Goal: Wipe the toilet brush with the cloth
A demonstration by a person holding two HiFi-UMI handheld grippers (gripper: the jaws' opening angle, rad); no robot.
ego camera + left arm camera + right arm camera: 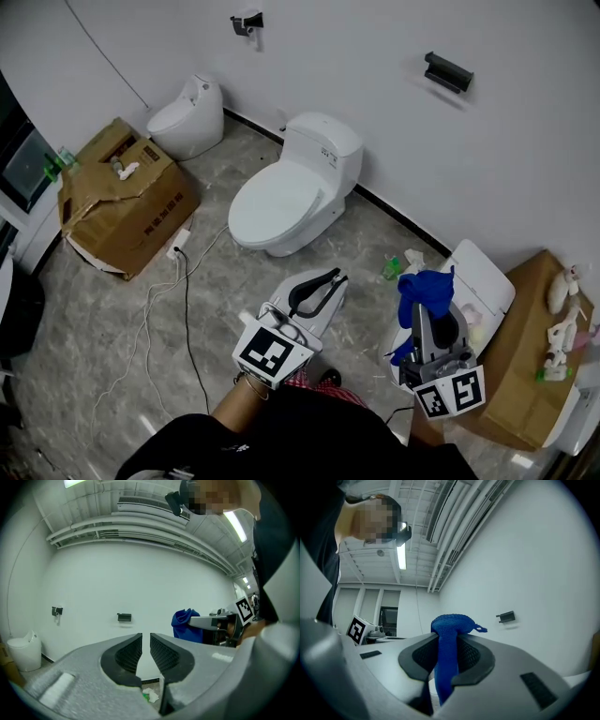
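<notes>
My right gripper (427, 317) is shut on a blue cloth (424, 289), which bunches above the jaws at the right of the head view. In the right gripper view the blue cloth (449, 626) is pinched between the black pads (471, 656) and hangs down through my right gripper (446, 638). My left gripper (323, 281) is held level at the centre, its jaws a narrow slit apart with nothing in them. The left gripper view shows my left gripper (146, 641) empty, with the blue cloth (183, 623) off to the right. I cannot pick out a toilet brush in any view.
A white toilet (281, 197) stands ahead and a smaller one (187, 114) sits at the back left. Cardboard boxes lie at the left (127, 202) and right (525, 366). A white fixture (486, 277) stands by the right box. Cables (186, 309) trail over the floor.
</notes>
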